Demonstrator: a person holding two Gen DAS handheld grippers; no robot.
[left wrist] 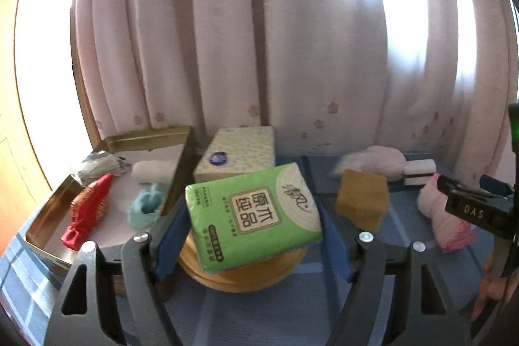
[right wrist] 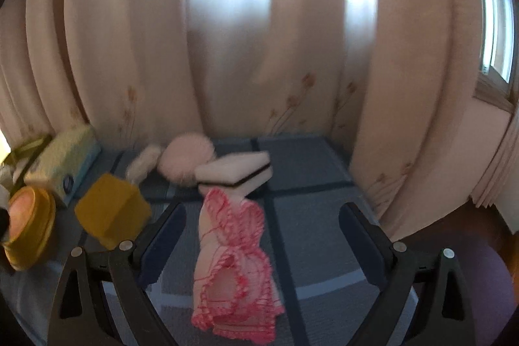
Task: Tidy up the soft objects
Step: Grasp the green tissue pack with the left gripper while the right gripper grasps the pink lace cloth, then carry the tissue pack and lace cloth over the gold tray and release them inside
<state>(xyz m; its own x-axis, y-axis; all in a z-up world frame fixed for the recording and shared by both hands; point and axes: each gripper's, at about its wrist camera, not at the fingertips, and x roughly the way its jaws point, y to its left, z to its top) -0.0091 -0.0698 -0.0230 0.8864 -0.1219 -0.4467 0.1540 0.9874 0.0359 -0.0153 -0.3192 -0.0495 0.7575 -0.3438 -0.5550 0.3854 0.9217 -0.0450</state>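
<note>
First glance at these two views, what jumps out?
The green tissue pack dominates the left view, sitting between the fingers of the left claw above a round gold tin; whether it is gripped is unclear. In the right view, a pink frilly cloth lies on the blue checked table between the fingers of the open right claw. Left of the pack, a gold tray holds a red brush.

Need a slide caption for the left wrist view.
Left gripper holds a green tissue pack above a round gold tin, beside the open metal tray.
</note>
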